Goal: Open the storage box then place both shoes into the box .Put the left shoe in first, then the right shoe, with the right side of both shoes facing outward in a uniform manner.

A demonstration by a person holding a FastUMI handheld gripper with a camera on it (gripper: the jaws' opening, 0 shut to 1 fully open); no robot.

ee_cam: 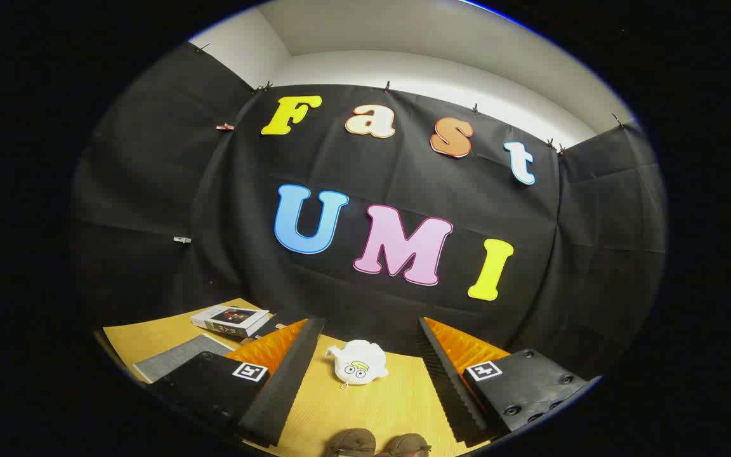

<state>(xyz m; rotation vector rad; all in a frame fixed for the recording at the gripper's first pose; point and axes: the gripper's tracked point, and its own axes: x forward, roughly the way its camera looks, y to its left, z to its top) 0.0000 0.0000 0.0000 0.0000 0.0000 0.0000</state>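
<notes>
This was a staged recording booth, not a lived-in room. Black cloth (150, 190) was pinned up with small clips as walls around a light wooden tabletop (365, 406), with plain white wall (441, 70) showing above it. Household props sat on the table: a boxed book (229, 320), a grey woven mat (178, 357) and a small white plush toy (358, 362).

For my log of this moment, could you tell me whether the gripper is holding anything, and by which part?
Nothing is held. The gripper is open, its fingers spread apart over the table; the shoes lie untouched between them.
</notes>
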